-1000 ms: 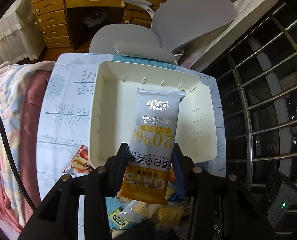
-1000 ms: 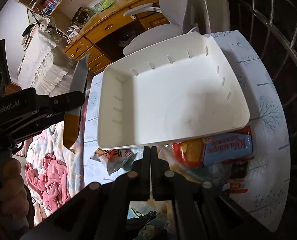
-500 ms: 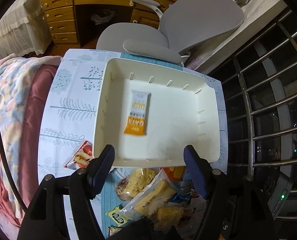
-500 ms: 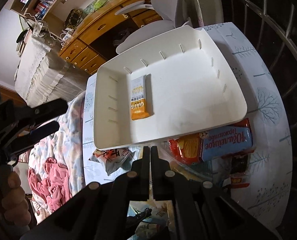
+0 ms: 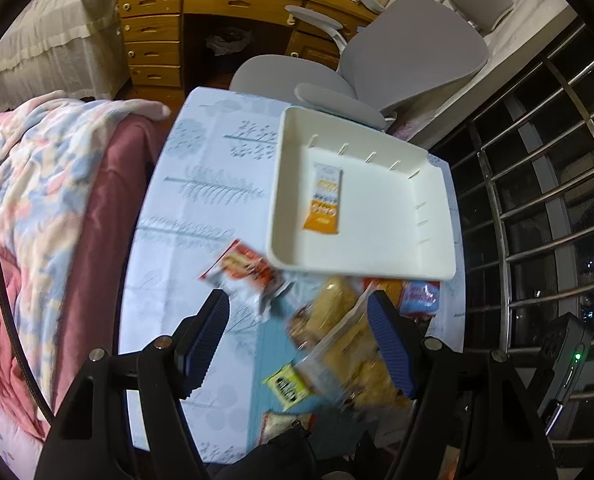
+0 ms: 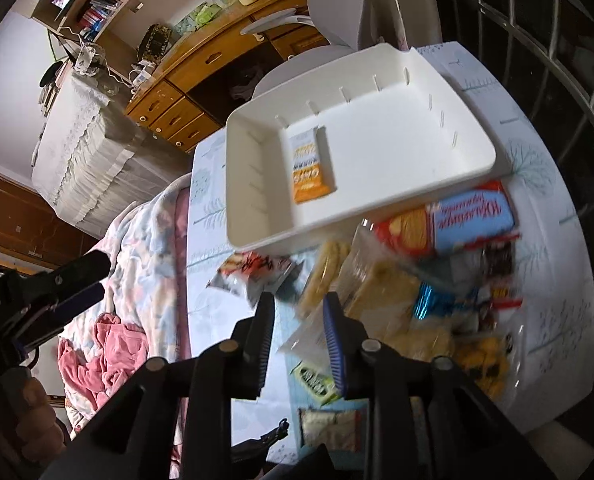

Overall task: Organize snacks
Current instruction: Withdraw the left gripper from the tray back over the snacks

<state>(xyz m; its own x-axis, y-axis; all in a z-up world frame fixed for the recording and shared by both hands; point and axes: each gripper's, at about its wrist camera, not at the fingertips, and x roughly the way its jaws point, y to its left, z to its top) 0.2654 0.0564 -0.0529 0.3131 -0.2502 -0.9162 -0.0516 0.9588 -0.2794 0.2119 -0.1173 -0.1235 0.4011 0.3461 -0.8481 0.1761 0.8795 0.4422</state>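
One orange-and-white oat bar packet (image 5: 324,205) lies in the white rectangular plastic tray (image 5: 437,268), upper right of frame; the heap of loose snack packets (image 6: 409,280) below it remains unsorted; left gripper (image 5: 299,340) spread wide and empty; right gripper (image 6: 297,336), jaws just opening, pinches nothing.

Tray (image 5: 361,268) sitting on the tabletop (image 5: 201,184), toward the far right part. One oat bar (image 5: 324,204) lying inside it, close to the left wall. Loose snack pile (image 5: 349,340) heaped on the tabletop right in front of the tray's near rim. Crumpled wrapper (image 5: 245,272) off the tray's near-left corner, just beside it. Biscuit pack (image 6: 457,220) at the near-right edge, tucked up against the rim. Small packet (image 5: 286,387) further toward the near side. Chair (image 5: 377,60) behind the tabletop, desk (image 5: 201,12) behind that. Bed (image 5: 45,208) along the left.
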